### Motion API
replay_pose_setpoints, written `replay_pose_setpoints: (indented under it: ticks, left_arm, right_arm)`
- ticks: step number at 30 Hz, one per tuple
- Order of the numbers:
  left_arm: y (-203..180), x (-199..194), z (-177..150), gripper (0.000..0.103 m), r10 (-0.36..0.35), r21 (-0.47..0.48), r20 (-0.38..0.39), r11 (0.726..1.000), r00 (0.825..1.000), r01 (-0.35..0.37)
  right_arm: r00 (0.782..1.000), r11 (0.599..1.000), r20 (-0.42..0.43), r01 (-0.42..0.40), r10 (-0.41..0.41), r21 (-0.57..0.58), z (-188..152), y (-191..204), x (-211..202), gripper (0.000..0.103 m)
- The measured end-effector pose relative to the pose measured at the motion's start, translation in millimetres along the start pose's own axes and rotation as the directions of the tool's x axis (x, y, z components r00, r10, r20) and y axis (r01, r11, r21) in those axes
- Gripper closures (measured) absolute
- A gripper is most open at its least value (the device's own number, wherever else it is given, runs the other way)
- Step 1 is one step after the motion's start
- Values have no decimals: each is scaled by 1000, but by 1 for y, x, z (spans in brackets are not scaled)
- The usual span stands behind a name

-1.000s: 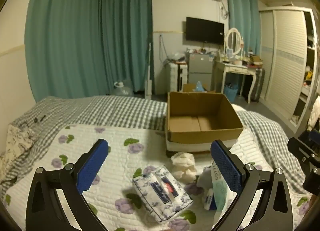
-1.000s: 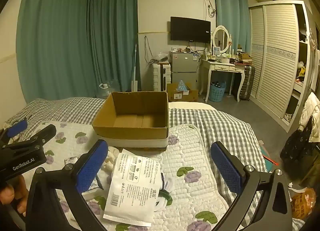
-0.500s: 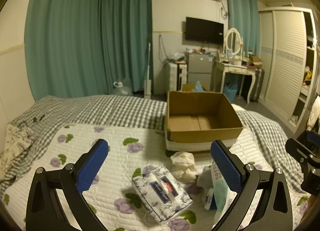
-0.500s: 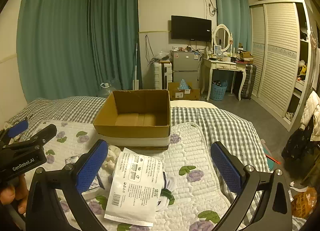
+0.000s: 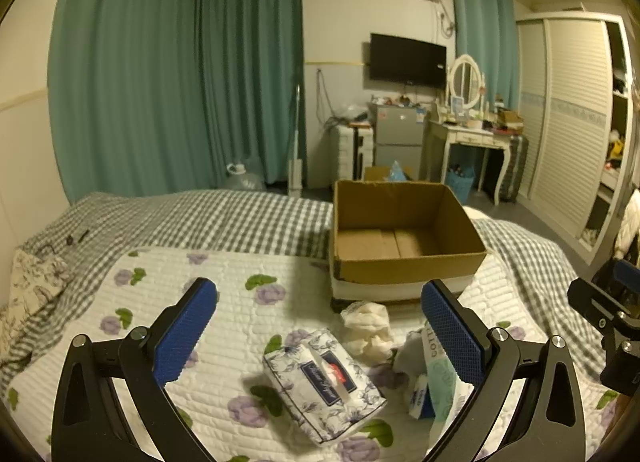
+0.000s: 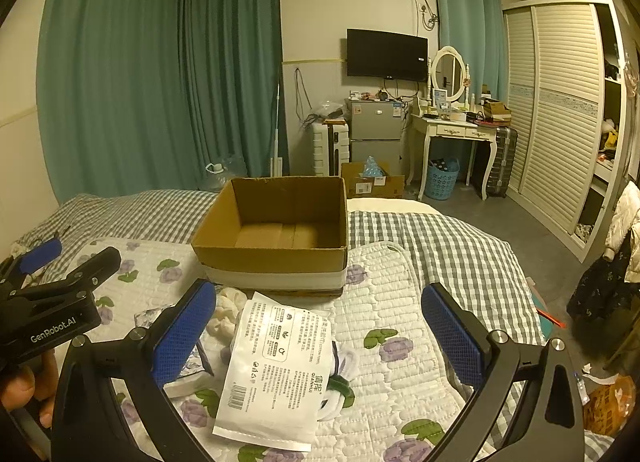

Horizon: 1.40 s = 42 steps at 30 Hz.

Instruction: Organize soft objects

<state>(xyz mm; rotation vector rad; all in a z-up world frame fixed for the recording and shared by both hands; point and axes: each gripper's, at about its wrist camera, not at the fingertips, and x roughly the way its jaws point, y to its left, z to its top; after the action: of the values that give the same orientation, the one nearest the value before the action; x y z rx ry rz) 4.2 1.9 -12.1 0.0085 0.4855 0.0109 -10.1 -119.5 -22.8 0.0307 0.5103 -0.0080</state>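
well apart, both tongs (image 5: 318, 328) (image 6: 318, 328) spread, floral tissue pack (image 5: 324, 380) + white pouch (image 6: 276, 370) on quilt (image 5: 224, 294), cardboard box (image 6: 276, 229) behind

An open cardboard box (image 5: 404, 238) stands upright and empty in the centre of the left wrist view, on the quilted floral bed cover; in front of it, toward the lower centre of the frame, lies a floral tissue pack (image 5: 324, 384), flat and turned at an angle; just above and right of it sits a crumpled white cloth (image 5: 368, 328), close to the box's front wall; at lower centre of the right wrist view a flat white cotton-towel packet (image 6: 278, 370) lies printed side up, overlapping a white and green item beneath it.
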Motion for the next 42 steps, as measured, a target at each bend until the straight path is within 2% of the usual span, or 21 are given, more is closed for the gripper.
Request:
replay_pose_setpoints:
  ticks: [9, 42]
  left_arm:
    - [5, 1, 0, 0, 19, -17, 1, 1000, 1000, -19]
    - [8, 6, 1, 0, 4, -15, -11, 1000, 1000, -4]
  right_arm:
    - [1000, 1000, 3, -13, 13, 8, 0, -1, -1, 0]
    - [1000, 1000, 9, -12, 12, 13, -2, -4, -1, 0]
